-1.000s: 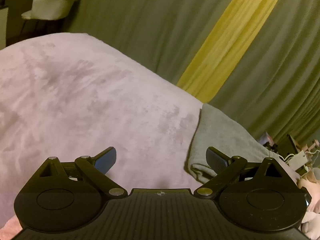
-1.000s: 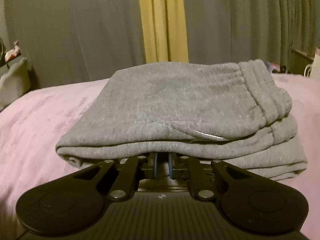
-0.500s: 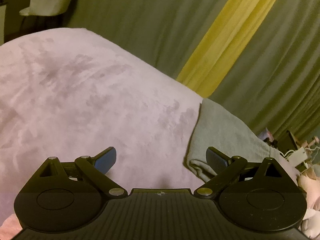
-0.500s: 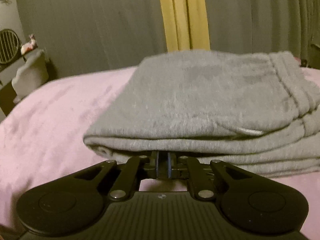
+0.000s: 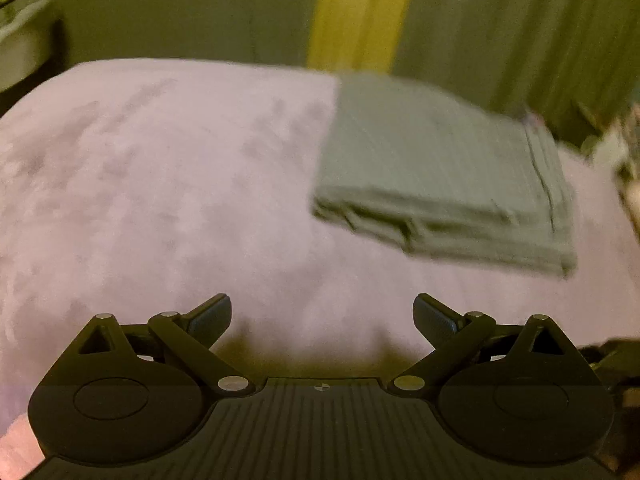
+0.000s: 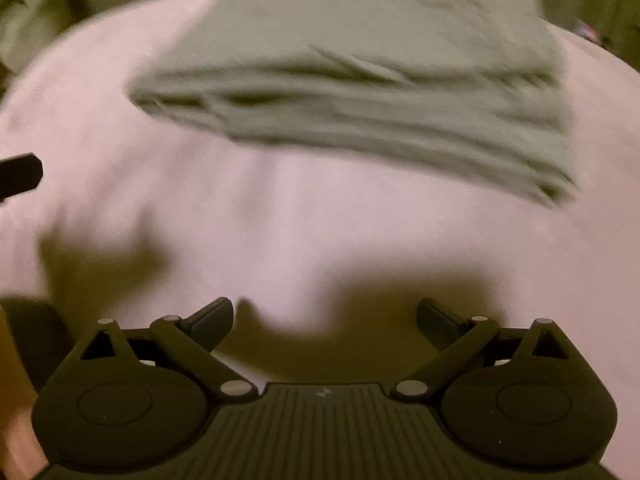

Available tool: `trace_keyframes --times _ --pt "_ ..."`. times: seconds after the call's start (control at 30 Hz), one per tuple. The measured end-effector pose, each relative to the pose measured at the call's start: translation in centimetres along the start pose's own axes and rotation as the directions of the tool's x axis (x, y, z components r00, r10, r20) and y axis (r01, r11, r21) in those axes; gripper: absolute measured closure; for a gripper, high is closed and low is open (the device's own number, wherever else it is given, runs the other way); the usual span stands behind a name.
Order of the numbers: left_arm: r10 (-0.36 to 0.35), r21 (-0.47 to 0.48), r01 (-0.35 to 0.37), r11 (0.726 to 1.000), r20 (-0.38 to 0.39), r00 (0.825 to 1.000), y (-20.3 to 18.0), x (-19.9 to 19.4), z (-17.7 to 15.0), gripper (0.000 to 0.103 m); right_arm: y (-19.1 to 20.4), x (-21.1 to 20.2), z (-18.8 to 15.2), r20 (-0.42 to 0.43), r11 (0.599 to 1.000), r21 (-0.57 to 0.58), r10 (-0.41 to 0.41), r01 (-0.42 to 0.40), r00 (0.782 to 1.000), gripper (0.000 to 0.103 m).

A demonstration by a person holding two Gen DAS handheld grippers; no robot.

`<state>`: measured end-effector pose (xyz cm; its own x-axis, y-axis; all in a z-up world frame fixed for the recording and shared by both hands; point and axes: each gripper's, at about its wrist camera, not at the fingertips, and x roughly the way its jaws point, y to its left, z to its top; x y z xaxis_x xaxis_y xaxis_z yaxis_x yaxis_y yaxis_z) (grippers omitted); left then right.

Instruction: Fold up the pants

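Note:
The grey pants (image 5: 440, 176) lie folded in a flat stack on the pink blanket (image 5: 160, 200), right of centre in the left wrist view. In the right wrist view the pants (image 6: 380, 92) lie ahead across the upper middle, blurred by motion. My left gripper (image 5: 322, 316) is open and empty, held back from the stack. My right gripper (image 6: 324, 318) is open and empty, also apart from the pants. A dark finger tip of the other gripper (image 6: 18, 174) shows at the left edge of the right wrist view.
Grey curtains with a yellow stripe (image 5: 356, 12) hang behind the bed. Clutter sits past the bed's right edge (image 5: 628, 148) and dark furniture at the far left (image 5: 24, 32).
My right gripper has opened, let go of the pants and pulled back and up. My left gripper has swung right and drawn back, so the whole stack shows.

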<state>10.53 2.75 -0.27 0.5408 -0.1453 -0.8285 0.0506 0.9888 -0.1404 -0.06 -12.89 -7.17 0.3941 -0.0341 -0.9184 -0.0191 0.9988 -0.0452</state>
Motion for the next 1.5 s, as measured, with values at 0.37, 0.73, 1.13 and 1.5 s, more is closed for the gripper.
trace_keyframes --times 0.37,0.73,1.13,1.5 --pt "0.054 0.164 -0.022 0.986 -0.191 0.98 -7.4 0.0 -1.6 0.003 -3.5 -4.1 -1.2 -0.164 0.985 0.065 -0.145 0.157 0.976 0.005" --pt "0.262 0.22 -0.226 0.949 -0.147 0.954 -9.3 -2.0 3.0 0.003 -3.1 -8.8 3.2 -0.03 0.988 0.076 -0.13 0.132 0.991 0.005" --pt "0.257 0.232 -0.213 0.949 -0.18 0.95 -11.4 -3.1 5.5 0.003 -3.1 -12.2 5.1 0.07 0.986 0.095 -0.142 0.135 0.987 0.005" --pt "0.26 0.225 -0.215 0.95 -0.196 0.945 -11.3 -3.1 5.8 0.003 -3.3 -12.8 5.4 0.072 0.986 0.105 -0.134 0.126 0.988 0.005"
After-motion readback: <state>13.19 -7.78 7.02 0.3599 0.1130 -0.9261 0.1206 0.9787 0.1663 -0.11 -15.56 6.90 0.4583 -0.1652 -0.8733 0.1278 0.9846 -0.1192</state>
